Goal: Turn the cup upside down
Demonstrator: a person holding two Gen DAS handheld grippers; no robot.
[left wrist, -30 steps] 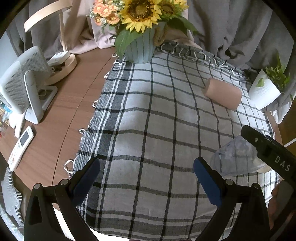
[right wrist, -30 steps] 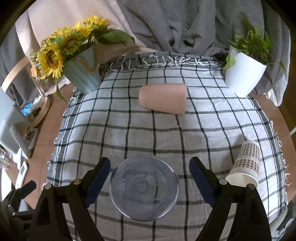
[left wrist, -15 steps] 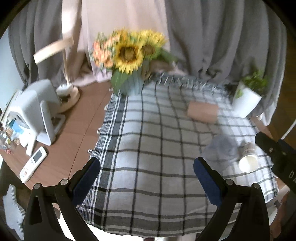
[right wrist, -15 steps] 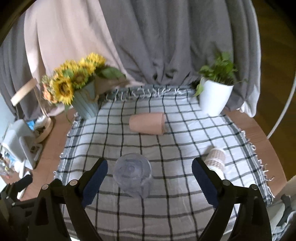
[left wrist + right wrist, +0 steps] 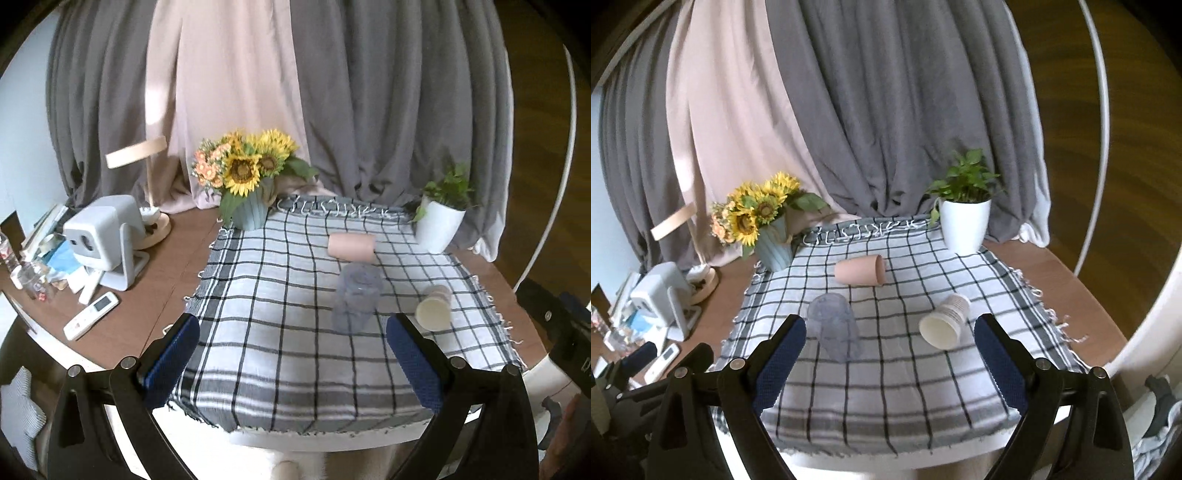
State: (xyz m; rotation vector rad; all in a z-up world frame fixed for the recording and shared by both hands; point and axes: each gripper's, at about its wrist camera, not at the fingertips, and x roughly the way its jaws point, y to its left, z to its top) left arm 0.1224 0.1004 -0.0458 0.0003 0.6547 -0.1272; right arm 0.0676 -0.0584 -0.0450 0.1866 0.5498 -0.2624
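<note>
The left gripper (image 5: 291,363) is held wide open above the near edge of the table, with nothing between its blue pads (image 5: 171,360). The right gripper (image 5: 890,360) is likewise spread wide and nothing is gripped or touched by it.

The clear cup (image 5: 834,326) is set upside down on the checked cloth (image 5: 886,387), left of centre: its long axis is upright, its closed base is turned up and its wider mouth is pressed to the cloth. In the left view the same cup (image 5: 356,297) is seen standing well beyond the pads.

A pink cup (image 5: 860,270) is laid on its side behind it, mouth to the right. A paper cup (image 5: 945,321) is laid on its side to the right, mouth turned toward the camera. A sunflower vase (image 5: 774,243) and a potted plant (image 5: 964,221) are placed at the far corners.
</note>
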